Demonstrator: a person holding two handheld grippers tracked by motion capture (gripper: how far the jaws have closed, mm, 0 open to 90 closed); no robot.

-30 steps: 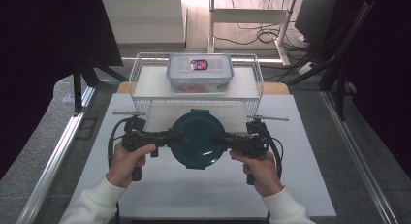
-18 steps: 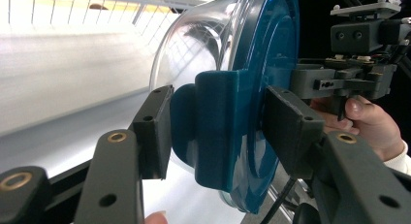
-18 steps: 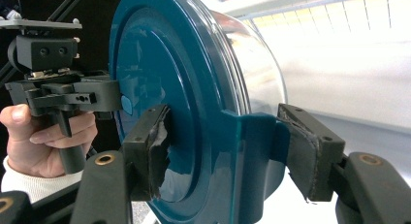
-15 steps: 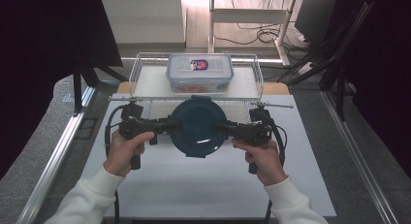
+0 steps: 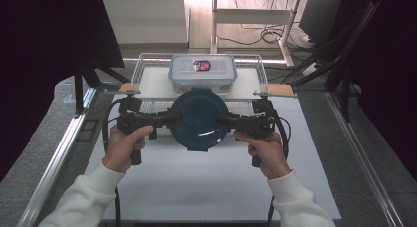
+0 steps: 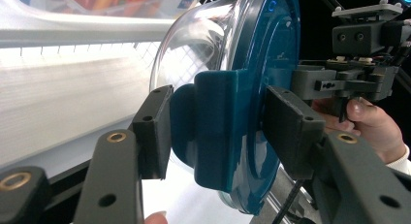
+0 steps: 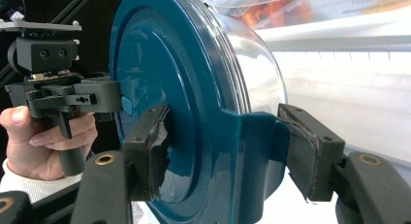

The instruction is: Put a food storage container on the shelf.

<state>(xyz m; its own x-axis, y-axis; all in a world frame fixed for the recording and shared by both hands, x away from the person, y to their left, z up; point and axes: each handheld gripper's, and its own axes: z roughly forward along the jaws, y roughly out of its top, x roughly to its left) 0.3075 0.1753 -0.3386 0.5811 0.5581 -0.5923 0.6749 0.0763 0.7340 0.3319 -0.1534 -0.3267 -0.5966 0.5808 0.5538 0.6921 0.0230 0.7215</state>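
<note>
High view shows my left gripper [image 5: 173,118] and right gripper [image 5: 220,120] each pinching a side tab of the round teal-lidded bowl [image 5: 198,120], held above the white table [image 5: 206,183] just in front of the wire basket [image 5: 142,65]. Behind the bowl, inside that basket, I see a clear lidded box [image 5: 202,72] blocking the way forward. I read the lid as facing up, the two tabs lined left to right.
</note>
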